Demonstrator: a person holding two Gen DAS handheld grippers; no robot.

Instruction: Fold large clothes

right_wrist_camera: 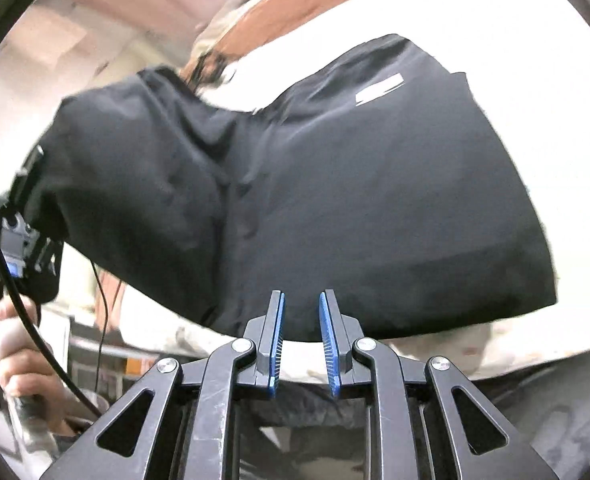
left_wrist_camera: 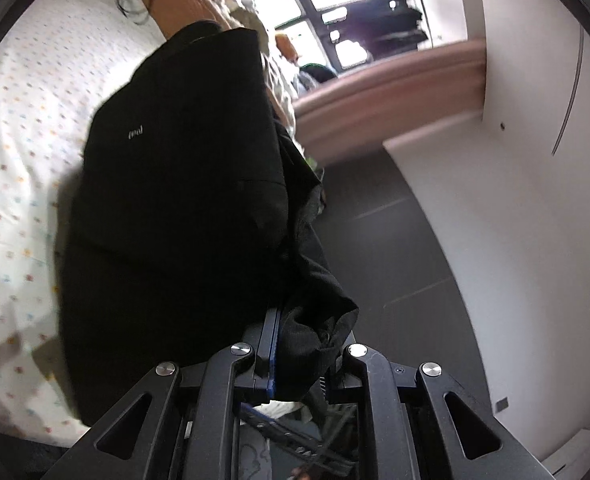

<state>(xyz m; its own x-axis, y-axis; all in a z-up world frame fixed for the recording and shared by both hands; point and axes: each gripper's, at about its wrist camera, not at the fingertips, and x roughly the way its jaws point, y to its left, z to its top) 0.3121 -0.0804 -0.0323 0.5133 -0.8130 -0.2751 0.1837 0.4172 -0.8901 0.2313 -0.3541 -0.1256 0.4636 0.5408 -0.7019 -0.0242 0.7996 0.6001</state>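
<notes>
The left gripper (left_wrist_camera: 295, 344) pinches a bunched edge of the large black fabric garment (left_wrist_camera: 183, 184), lifted off the white dotted bed sheet (left_wrist_camera: 19, 128). The right gripper (right_wrist_camera: 301, 336) stands spread and empty, just beside the hem. I judge it should grasp the hem, then both lay the fold flat.
</notes>
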